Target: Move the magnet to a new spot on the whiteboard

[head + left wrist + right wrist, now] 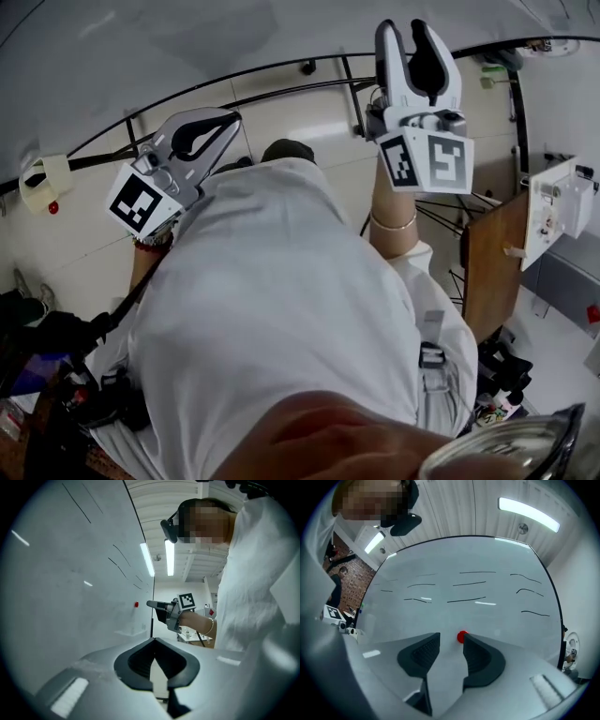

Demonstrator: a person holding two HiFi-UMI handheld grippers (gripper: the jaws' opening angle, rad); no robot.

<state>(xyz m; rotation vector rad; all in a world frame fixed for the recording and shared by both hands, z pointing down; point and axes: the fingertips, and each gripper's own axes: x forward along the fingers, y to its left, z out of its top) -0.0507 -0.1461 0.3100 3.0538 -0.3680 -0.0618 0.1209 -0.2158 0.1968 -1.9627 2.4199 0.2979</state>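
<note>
A small red round magnet (461,636) sticks on the whiteboard (464,555). In the right gripper view it sits just past the tip of the right-hand jaw, not between the jaws. My right gripper (412,26) is held up toward the board, with a narrow gap between its jaws and nothing in it. The left gripper view shows the magnet (136,604) a little apart from the right gripper (150,604). My left gripper (230,117) is shut and empty, and points along the whiteboard (70,573).
Several black pen strokes (466,584) cross the board above the magnet. The person's white shirt (281,309) fills the middle of the head view. A wooden panel (492,262) stands at the right. Strip lights (529,513) run along the ceiling.
</note>
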